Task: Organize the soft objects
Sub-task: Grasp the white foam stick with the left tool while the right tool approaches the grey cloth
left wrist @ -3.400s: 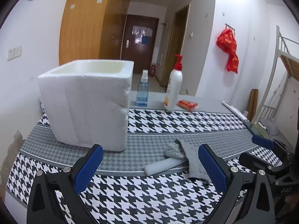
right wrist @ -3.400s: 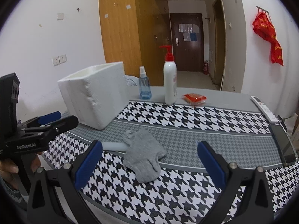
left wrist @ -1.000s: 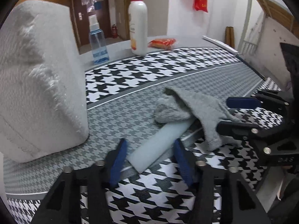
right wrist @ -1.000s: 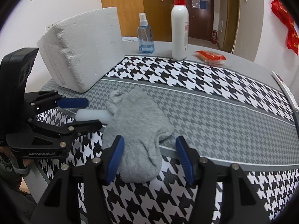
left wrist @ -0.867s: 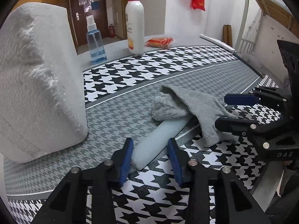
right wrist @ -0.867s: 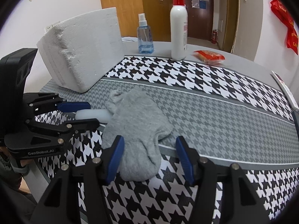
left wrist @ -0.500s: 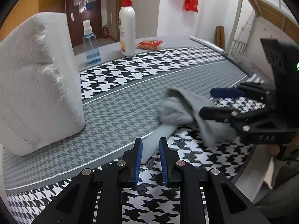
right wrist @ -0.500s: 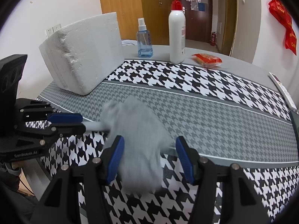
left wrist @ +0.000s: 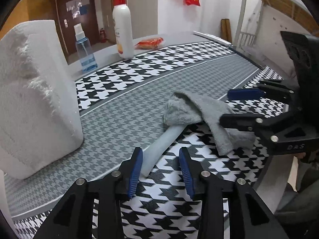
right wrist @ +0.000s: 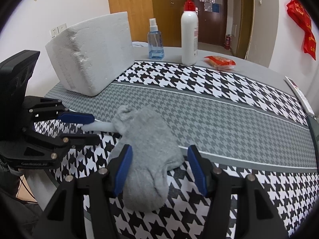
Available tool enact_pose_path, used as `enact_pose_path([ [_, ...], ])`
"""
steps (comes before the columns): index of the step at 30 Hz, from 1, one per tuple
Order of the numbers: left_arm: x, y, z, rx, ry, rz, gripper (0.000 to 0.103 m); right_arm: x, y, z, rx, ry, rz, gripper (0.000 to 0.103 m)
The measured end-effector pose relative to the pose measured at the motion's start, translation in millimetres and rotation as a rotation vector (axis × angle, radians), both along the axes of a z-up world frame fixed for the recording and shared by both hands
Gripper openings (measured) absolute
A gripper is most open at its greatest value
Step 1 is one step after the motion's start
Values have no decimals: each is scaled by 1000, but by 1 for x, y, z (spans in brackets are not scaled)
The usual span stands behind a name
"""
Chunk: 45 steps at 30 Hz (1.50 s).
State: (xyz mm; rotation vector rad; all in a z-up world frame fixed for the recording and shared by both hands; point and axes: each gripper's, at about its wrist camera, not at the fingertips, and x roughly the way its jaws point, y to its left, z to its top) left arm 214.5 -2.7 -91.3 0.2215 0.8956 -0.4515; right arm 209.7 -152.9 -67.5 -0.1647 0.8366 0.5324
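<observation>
The left gripper [left wrist: 161, 169] is opening, the near end of the foam strip [left wrist: 159, 147] loose between its pads. The right gripper [right wrist: 159, 169] straddles the sock [right wrist: 147, 149] without pinching it. The sock drapes over the strip's far end on the tablecloth [right wrist: 229, 117], the foam box [right wrist: 93, 57] behind.

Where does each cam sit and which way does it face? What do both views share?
Left wrist: on the left gripper, angled down at the white foam strip between its opening fingers; right gripper at right.
Right wrist: on the right gripper, angled down at the grey sock between its fingers; left gripper at left.
Shared: sock, strip, foam box, pump bottle, spray bottle.
</observation>
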Motion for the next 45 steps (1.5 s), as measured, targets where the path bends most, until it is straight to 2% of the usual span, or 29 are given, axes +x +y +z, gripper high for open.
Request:
enact_pose_path([
  [8, 9, 7, -5, 3, 1, 24, 39, 0, 2, 0, 0, 4, -2, 62],
  [9, 9, 7, -5, 3, -3, 23, 36, 0, 3, 0, -2, 3, -1, 62],
  [11, 10, 8, -4, 4, -11, 36, 24, 1, 5, 2, -2, 1, 0, 62],
  [15, 12, 14, -3, -31, 2, 37, 17, 5, 10, 3, -7, -1, 7, 62],
  [17, 11, 14, -1, -34, -5, 37, 8, 9, 12, 1, -3, 8, 10, 62],
  [22, 6, 14, 1, -66, 6, 33, 7, 13, 21, -4, -17, 34, 42, 62],
  [23, 4, 13, 1, -64, 5, 33, 7, 14, 23, -6, -29, 35, 51, 60],
  [24, 2, 12, 1, -64, 1, 38, 7, 14, 25, -7, -39, 35, 55, 53],
  [25, 1, 12, 2, -68, -2, 41, 7, 14, 27, -9, -42, 43, 63, 40],
  [28, -4, 15, 8, -89, -16, 69, 7, 14, 26, -8, -28, 47, 75, 23],
  [29, -6, 16, 10, -83, -27, 78, 7, 14, 24, -7, -27, 45, 75, 20],
  [31, -10, 18, 13, -63, -50, 116, 7, 12, 19, -5, -14, 41, 71, 17],
  [38, -30, 26, 25, -55, -107, 185, 7, 4, -10, 7, 10, 7, 9, 16],
  [45, -54, 15, 20, -54, -85, 153, 9, -7, -31, 11, 6, -6, -38, 16],
])
